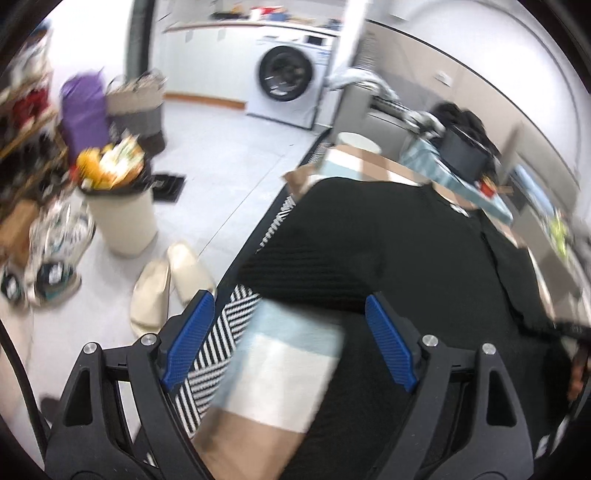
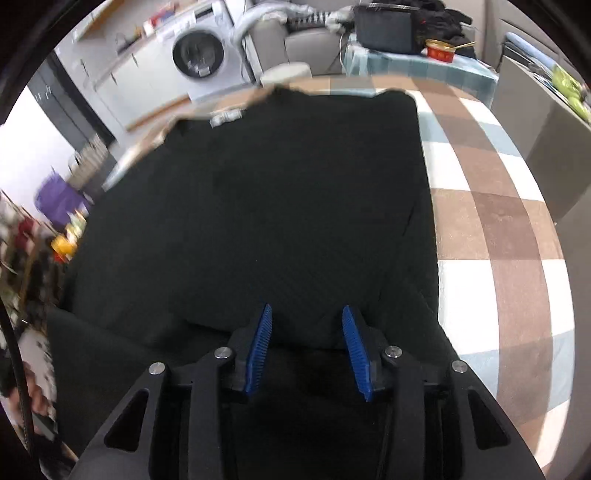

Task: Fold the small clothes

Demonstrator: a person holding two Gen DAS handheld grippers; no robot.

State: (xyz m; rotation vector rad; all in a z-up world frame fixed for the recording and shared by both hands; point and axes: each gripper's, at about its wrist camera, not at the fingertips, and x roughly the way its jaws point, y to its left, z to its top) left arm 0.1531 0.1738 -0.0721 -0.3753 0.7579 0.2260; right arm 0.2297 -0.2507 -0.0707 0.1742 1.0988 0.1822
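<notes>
A black ribbed garment [image 2: 280, 206] lies spread on the checked tablecloth [image 2: 495, 229], with a white label near its far collar. In the left wrist view the garment [image 1: 399, 251] covers the table's right part. My left gripper [image 1: 291, 328] is open, its blue pads wide apart over the garment's near left edge, holding nothing. My right gripper [image 2: 306, 325] is open, its blue pads a little apart just above the garment's near fold; no cloth is pinched between them.
The table's left edge drops to the floor, where a full bin [image 1: 122, 206], slippers [image 1: 166, 280] and bags stand. A washing machine [image 1: 288, 77] is at the back. A black box [image 2: 384, 29] and red bowl [image 2: 439, 51] sit on a far table.
</notes>
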